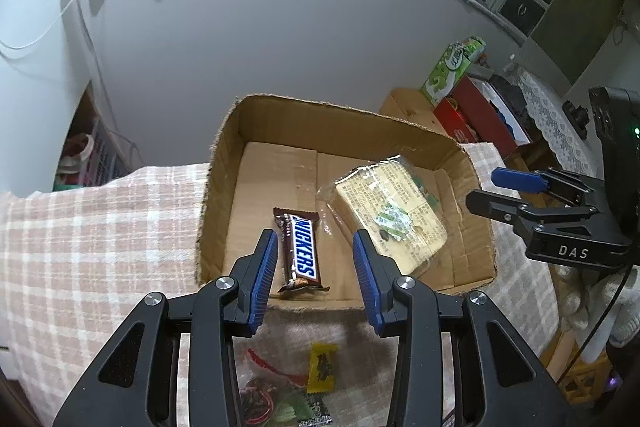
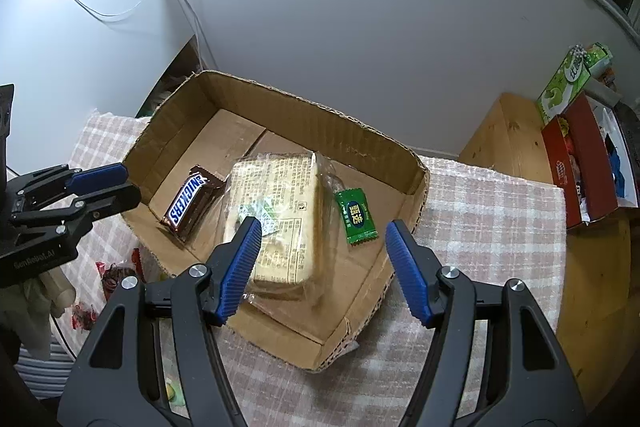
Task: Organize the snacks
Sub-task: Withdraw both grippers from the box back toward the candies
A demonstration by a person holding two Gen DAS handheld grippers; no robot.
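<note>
In the box: three snacks lie on the floor of the open cardboard box [image 2: 372, 143], which sits on a pink checked cloth [image 2: 492, 211].
Snickers bar [image 1: 301, 251]: one, flat near the box's left wall, just beside the big packet.
Big packet [image 2: 280, 211]: one, clear-wrapped, pale, printed with text, in the middle of the box, one end lifted off the floor.
Green candy [image 2: 356, 217]: one small wrapped piece, just right of the big packet on the box floor.
Left gripper [image 1: 315, 253]: hovers over the near rim above the Snickers bar; blue pads parted narrowly and clear of the bar, gripping nothing.
Right gripper [image 2: 322, 247]: hovers over the big packet and the green candy; jaws stand wide with nothing clamped.
Loose on the cloth: one yellow wrapped candy [image 1: 321, 367] in front of the box, beside red-wrapped sweets [image 1: 256, 399], count unclear.
Beyond the box: a wooden surface [image 2: 508, 135], one red carton [image 2: 576, 163] and one green carton [image 2: 564, 83].
In the way: only the box walls.
</note>
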